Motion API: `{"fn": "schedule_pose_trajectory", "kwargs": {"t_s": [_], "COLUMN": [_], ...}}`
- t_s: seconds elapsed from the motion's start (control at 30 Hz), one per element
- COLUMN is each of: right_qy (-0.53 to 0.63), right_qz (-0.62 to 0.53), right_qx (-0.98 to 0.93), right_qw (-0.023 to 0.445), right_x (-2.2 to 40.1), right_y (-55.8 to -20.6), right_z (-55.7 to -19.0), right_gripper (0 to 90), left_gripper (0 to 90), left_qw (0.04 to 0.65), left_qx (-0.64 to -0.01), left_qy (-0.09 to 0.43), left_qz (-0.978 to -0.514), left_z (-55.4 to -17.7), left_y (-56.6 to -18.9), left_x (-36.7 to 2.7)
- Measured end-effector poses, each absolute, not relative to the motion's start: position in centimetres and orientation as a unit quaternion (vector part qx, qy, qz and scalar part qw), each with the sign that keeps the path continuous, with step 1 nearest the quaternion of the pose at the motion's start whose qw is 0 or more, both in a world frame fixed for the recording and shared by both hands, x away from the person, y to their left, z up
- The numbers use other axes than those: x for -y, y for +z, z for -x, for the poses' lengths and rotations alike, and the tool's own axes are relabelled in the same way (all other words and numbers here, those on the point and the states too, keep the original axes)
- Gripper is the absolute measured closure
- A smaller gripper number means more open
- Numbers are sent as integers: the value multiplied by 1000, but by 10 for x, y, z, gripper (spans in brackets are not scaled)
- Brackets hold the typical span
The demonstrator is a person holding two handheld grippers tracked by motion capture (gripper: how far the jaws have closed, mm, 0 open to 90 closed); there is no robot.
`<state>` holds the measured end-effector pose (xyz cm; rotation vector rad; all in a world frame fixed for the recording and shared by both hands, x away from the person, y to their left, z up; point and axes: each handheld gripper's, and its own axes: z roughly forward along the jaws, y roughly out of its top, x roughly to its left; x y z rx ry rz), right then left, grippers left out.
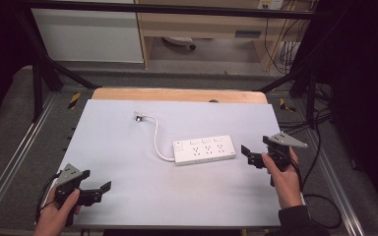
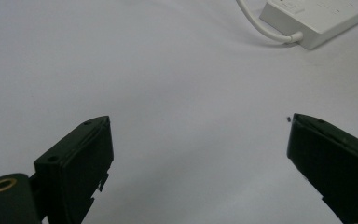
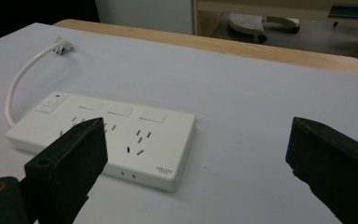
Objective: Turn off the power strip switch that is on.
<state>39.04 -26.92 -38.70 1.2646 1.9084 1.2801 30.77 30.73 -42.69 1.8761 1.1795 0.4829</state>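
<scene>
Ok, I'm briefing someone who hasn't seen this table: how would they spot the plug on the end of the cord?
Start at the white power strip near the middle of the grey table. Follow its white cord from the strip's left end, curving away toward the far side. It ends in the plug, a small white piece with metal prongs, lying unplugged and alone on the bare surface.

Power strip (image 3: pixel 102 135): small grey printed mark on top face near one corner, too small and blurred to read. No other legible text.
</scene>
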Motion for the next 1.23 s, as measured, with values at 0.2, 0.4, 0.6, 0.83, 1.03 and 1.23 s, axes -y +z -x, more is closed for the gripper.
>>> {"fn": "schedule_pose_trajectory", "kwargs": {"t_s": [0.2,0.4,0.6,0.83,1.03,1.23], "right_qy": [475,473,470,460,448,429], "right_qz": [-468,-468,-464,-460,-459,-461], "right_qx": [-698,-696,-701,-715,-728,-743], "right_qw": [261,270,270,256,242,229], "right_x": [279,282,280,273,265,256], "right_y": [-396,-406,-416,-428,-437,-445], "right_z": [-383,-378,-374,-373,-376,-379], "right_gripper": [55,52,46,43,39,36], "left_gripper": [72,72,72,72,72,72], "left_qw": [424,424,424,425,426,427], "left_qx": [-471,-471,-471,-471,-470,-469], "left_qy": [193,192,192,193,192,192], "left_qz": [-749,-749,-749,-749,-749,-749], "left_z": [-308,-307,-307,-307,-307,-307], "left_y": [-427,-427,-427,-427,-427,-426], "left_x": [-307,-307,-307,-307,-306,-306]}}
